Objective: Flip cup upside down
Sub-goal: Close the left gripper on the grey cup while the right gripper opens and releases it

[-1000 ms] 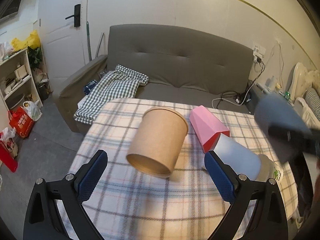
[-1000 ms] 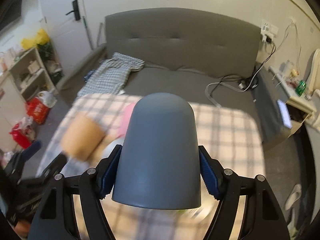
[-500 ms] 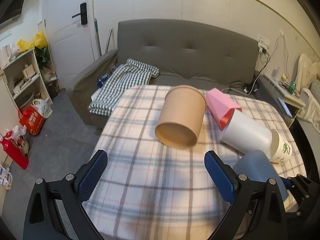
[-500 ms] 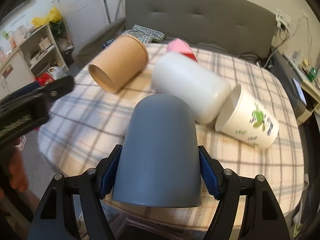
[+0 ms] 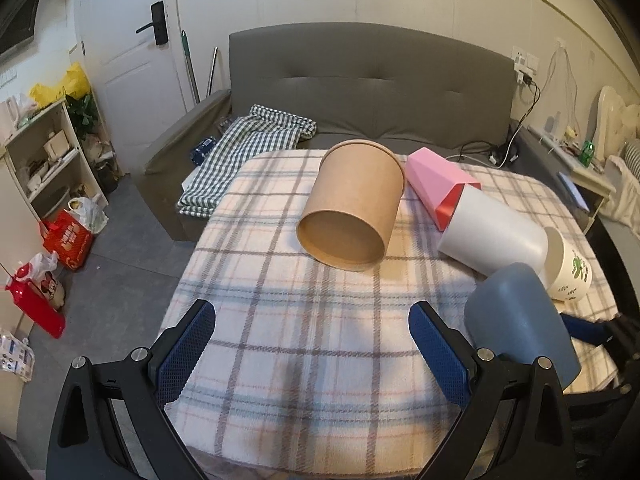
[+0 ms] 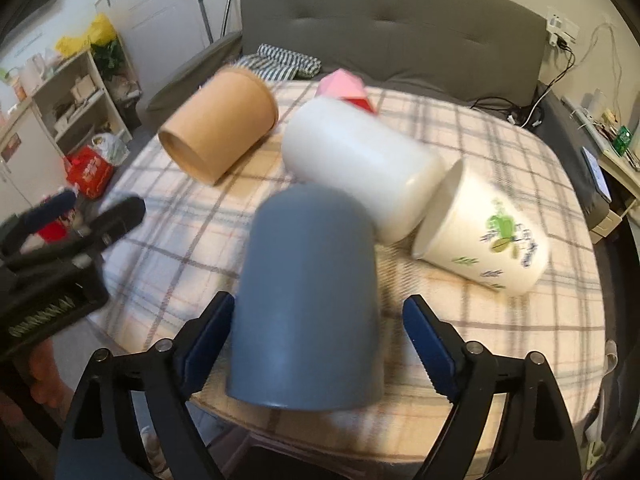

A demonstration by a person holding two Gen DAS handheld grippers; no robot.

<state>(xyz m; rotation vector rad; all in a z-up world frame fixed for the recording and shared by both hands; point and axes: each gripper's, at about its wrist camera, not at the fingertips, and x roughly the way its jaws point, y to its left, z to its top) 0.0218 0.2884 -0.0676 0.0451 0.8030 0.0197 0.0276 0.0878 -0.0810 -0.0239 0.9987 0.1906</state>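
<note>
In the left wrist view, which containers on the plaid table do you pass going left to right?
brown paper cup → pink carton → white plastic cup → white paper cup with plant print. The blue-grey cup overlaps these across the picture, so I leave it out.

A counter [image 5: 280, 360] draped in plaid cloth carries a white cup [image 5: 494, 234] lying on its side. Left of it lies a brown paper cup [image 5: 352, 204]; behind it, a pink box [image 5: 436, 182]; right, a leaf-printed cup [image 5: 570, 266]; in front stands an upside-down blue cup [image 5: 520, 320].
</note>
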